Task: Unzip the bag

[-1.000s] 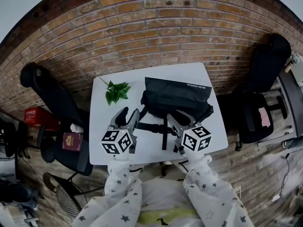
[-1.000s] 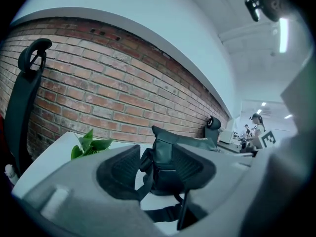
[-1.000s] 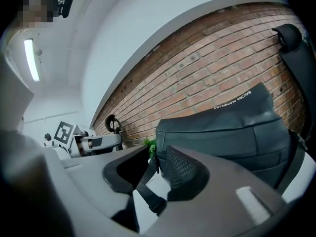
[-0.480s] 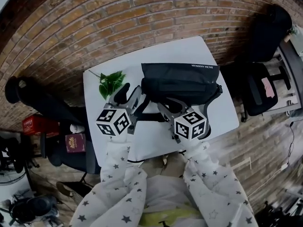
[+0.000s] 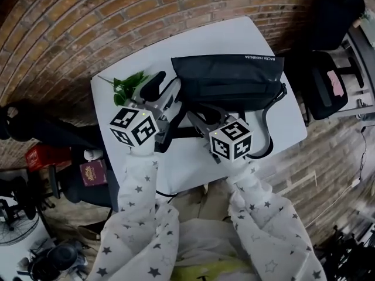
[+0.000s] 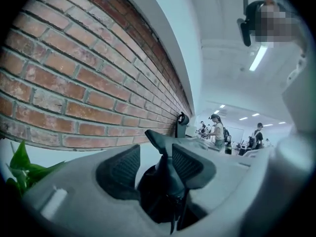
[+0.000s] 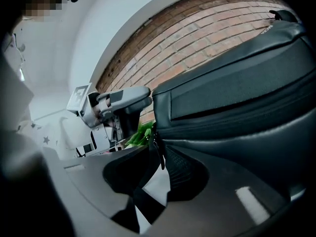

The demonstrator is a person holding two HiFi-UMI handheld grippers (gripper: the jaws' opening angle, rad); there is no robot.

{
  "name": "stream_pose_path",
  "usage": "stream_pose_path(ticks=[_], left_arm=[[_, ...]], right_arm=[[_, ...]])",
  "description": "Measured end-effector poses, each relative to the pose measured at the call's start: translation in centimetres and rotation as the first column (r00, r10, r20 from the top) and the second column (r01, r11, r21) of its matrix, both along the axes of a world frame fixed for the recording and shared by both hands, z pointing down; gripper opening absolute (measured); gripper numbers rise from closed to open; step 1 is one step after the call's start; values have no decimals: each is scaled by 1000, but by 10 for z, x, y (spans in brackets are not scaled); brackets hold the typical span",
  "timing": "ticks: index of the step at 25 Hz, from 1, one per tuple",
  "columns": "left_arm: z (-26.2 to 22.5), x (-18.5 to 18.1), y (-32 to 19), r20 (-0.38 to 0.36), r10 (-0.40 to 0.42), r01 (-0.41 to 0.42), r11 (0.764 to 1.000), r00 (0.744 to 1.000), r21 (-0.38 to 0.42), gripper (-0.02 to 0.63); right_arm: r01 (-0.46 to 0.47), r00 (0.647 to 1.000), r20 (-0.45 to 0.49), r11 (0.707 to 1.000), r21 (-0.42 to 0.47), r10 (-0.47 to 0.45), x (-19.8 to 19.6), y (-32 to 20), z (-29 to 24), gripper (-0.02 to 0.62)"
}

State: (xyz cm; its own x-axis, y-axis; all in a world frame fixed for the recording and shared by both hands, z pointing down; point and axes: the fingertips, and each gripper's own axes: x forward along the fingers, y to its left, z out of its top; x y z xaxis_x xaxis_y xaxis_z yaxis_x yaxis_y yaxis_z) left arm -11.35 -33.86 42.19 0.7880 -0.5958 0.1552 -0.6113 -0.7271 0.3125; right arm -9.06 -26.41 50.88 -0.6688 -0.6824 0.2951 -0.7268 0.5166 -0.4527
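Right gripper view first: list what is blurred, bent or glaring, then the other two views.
Right gripper view: the bag looms close and fills the right half, and the brick wall bows into an arc. Left gripper view: the ceiling light glares, and the brick courses fan out. Head view: brick lines curve round the table, the light is even and shadows are faint.

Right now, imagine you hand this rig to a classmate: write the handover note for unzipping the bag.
Left gripper: open, the bag's end between its jaws, unclamped.
Right gripper: open; a strap and what looks like the zip pull hang between its jaws.
Bag: on the white table, beside the leaves.
Done: grippers at the bag; no opening shows.
To do: steady the bag, grip the pull, draw the zip open.
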Motion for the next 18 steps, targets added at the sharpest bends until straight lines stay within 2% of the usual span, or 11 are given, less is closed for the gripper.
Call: stream_pose_path(ticks=[5,8,12,15,18], left_arm=[[3,17,-8,-27,109,-109,994,994,-1,222],[7,20,-12,-50,133,-133,991,990,-12,222],[9,25,-10,-80,168,-169,986,983,-10,221],[9,30,-7,-91,190,-191,982,978,-2,181],[7,32,-6,-96,202,-202,979,975,5,152]], right_arm=[[-1,999,-34,1000,6,1,-5,-5,9,94],[-20,998,-54,1000,6,21,-5,-9,12,87],[-1,994,-107,1000,13,3,-7,-7,18,69],[-5,990,-143,1000,17,7,-7,-7,23,27],[-12,987,-158,1000,25,16,-6,-8,22,24]])
